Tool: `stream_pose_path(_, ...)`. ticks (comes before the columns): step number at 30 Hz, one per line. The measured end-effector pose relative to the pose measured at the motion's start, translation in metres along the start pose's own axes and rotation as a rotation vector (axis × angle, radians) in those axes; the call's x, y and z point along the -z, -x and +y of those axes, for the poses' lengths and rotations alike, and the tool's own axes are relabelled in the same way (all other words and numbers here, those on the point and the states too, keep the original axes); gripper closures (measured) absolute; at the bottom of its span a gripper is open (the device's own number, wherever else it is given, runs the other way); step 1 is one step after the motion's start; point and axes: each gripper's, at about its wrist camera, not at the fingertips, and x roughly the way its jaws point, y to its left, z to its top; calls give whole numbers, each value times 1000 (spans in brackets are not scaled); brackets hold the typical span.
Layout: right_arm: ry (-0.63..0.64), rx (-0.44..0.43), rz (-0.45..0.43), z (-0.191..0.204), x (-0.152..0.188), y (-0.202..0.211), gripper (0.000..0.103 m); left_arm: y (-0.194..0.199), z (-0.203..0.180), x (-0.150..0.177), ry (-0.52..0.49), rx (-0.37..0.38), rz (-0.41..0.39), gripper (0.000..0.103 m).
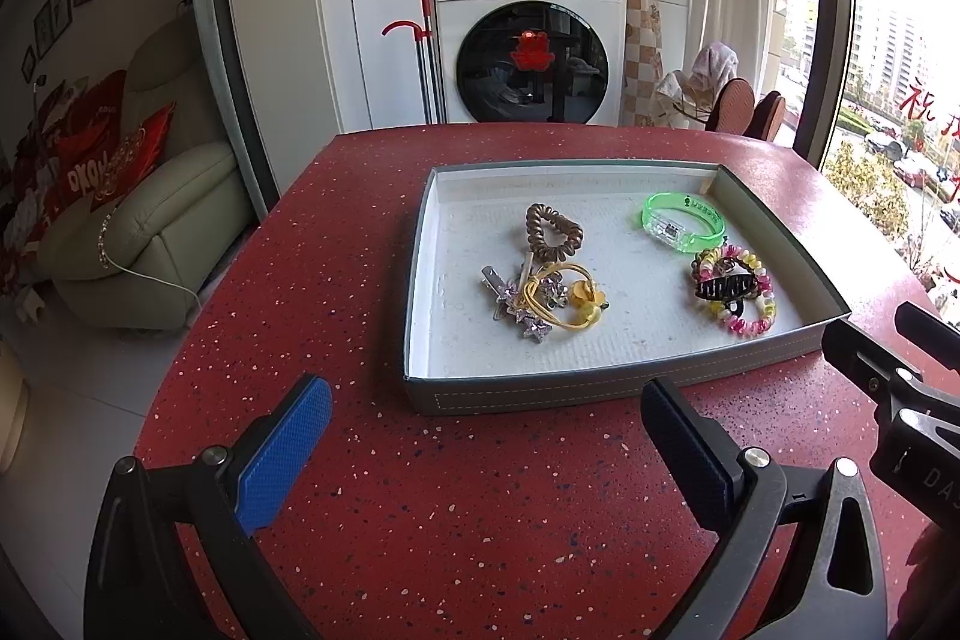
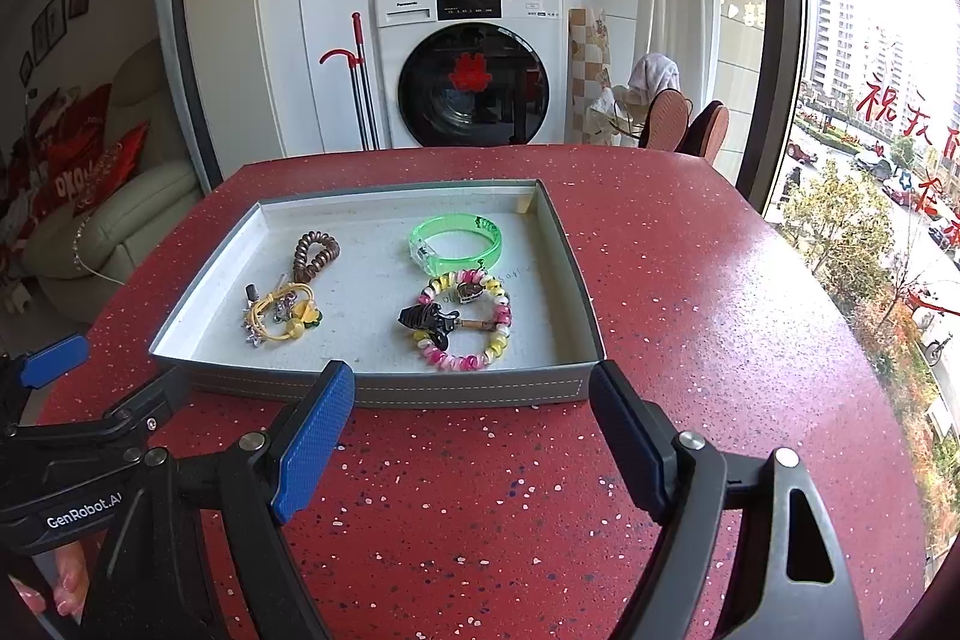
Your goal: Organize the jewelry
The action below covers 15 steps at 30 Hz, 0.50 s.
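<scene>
Both the left gripper (image 1: 486,415) and right gripper (image 2: 471,403) are hovering spread wide, gripping nothing, before the tray (image 2: 384,391) holding jewelry.

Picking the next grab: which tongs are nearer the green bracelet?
Right. The right tongs face the green bracelet across the tray; the left tongs sit further left.

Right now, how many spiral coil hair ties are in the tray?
2. A brown coil tie lies at the tray's far left; a pink-and-yellow coil tie lies at the near right, with a black claw clip on it. The yellow tangle might hide another.
</scene>
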Motion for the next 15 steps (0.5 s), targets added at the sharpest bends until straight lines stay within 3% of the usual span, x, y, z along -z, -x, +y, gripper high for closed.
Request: stream_pose_path(15,1,0,0,1,0,1,20,1,0,0,0,0,0,0)
